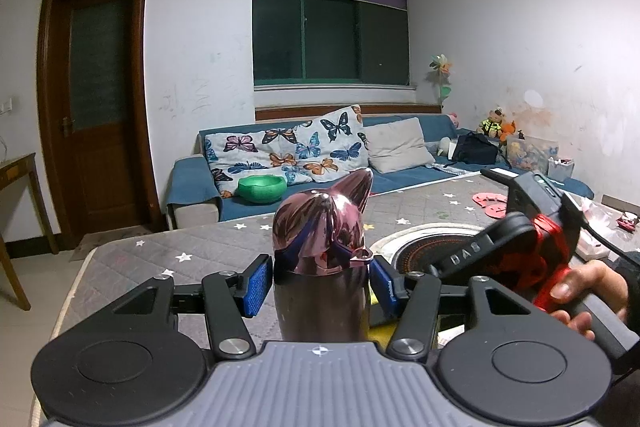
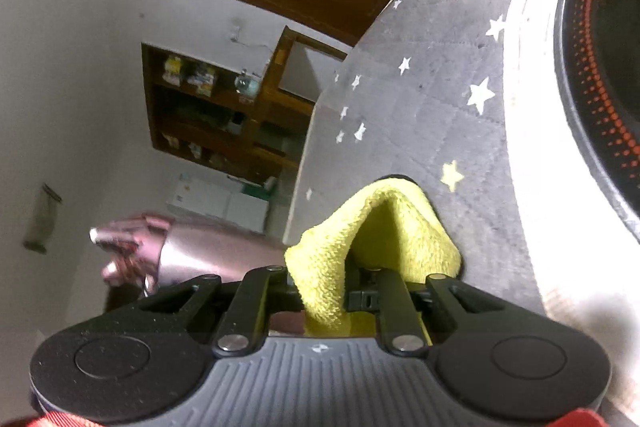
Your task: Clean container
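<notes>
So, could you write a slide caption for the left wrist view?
Left gripper clamps a pink cat-eared bottle upright over the starry grey table cover.

The left wrist camera sits just behind the left gripper (image 1: 322, 281) and looks level along its fingers, across the grey star table (image 1: 132, 259) toward the blue sofa (image 1: 400, 179) and the window (image 1: 330, 37). It is very near the pink bottle (image 1: 320, 267). The right wrist camera sits just behind the right gripper (image 2: 352, 267) and is rolled on its side, so the table (image 2: 420, 99) stands up at the right. Both views share the bottle (image 2: 192, 255), the table and the round black burner (image 1: 424, 251).
</notes>
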`<state>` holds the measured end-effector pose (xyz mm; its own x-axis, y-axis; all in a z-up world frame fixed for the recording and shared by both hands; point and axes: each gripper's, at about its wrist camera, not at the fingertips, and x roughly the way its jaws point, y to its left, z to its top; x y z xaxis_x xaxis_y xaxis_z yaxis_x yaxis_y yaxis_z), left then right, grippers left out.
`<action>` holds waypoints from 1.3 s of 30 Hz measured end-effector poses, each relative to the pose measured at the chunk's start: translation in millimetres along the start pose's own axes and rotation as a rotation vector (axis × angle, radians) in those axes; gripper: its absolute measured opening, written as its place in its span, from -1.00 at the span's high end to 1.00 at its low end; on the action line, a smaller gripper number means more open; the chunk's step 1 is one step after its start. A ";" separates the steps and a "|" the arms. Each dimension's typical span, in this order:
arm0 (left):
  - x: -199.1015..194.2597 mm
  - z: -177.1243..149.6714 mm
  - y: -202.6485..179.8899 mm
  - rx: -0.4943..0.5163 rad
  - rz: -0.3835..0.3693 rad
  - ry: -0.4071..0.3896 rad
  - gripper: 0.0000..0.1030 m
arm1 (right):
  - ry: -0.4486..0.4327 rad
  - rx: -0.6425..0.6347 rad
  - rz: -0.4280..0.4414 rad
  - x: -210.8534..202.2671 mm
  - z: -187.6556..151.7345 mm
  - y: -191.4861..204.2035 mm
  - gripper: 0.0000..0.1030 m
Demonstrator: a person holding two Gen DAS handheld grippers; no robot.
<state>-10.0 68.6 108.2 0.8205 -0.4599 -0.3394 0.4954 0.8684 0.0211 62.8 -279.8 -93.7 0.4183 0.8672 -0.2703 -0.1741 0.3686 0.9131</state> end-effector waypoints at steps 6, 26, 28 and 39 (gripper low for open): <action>-0.8 0.7 -0.3 -0.002 0.002 0.003 -0.11 | -0.010 -0.105 0.003 -29.0 -5.2 32.9 0.69; 2.3 0.2 2.6 -0.016 0.010 0.002 -0.11 | 0.024 -0.483 -0.092 -48.3 -37.9 81.2 0.70; 2.8 1.0 2.1 -0.018 0.013 0.004 -0.11 | 0.044 -0.529 -0.120 -47.4 -44.1 86.6 0.69; 4.4 3.2 0.6 -0.023 0.018 0.009 -0.11 | 0.124 -0.848 -0.096 -48.1 -90.7 150.1 0.70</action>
<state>-5.2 66.5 109.7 0.8265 -0.4426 -0.3477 0.4739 0.8805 0.0057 -64.4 -235.7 28.7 0.3737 0.8313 -0.4114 -0.7705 0.5251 0.3613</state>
